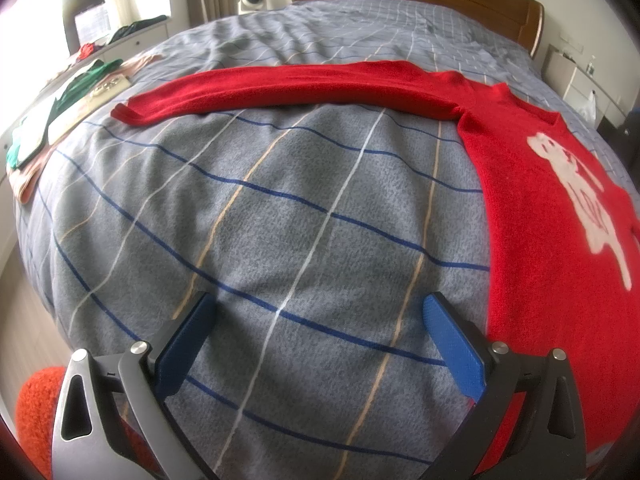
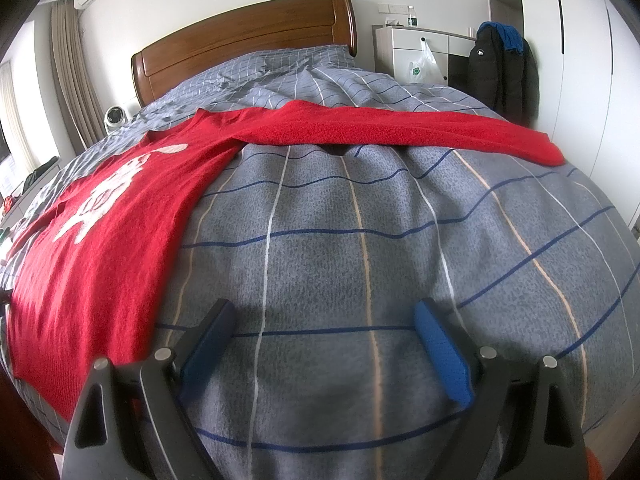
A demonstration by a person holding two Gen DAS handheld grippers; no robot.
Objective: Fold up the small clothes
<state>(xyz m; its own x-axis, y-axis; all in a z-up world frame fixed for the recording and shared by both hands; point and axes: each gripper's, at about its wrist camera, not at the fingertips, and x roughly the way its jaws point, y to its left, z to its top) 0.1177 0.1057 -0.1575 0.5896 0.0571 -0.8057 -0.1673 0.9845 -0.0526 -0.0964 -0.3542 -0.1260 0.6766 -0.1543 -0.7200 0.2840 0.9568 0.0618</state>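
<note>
The red sweater (image 1: 560,216) lies flat on the bed (image 1: 280,220) with both sleeves spread, and with my left hand-held gripper (image 1: 320,320) and right hand-held gripper (image 2: 324,328) both open and empty, I judge the knit soft, light and best pinched at a sleeve cuff (image 1: 124,114).

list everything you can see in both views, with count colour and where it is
red sweater: one, red with a white animal figure on the chest, spread flat on the bed, both sleeves stretched out sideways
bed cover: one, grey-blue with a white, tan and navy grid, under the sweater
headboard: one, brown wood, at the far end of the bed
folded clothes: a small pile, green, white and pink, at the bed's left edge
dark jacket: one, black, hanging by the wardrobe
plastic bag: one, white, on the white cabinet
left gripper: one, blue pads, open over bare cover
right gripper: one, blue pads, open over bare cover
</note>
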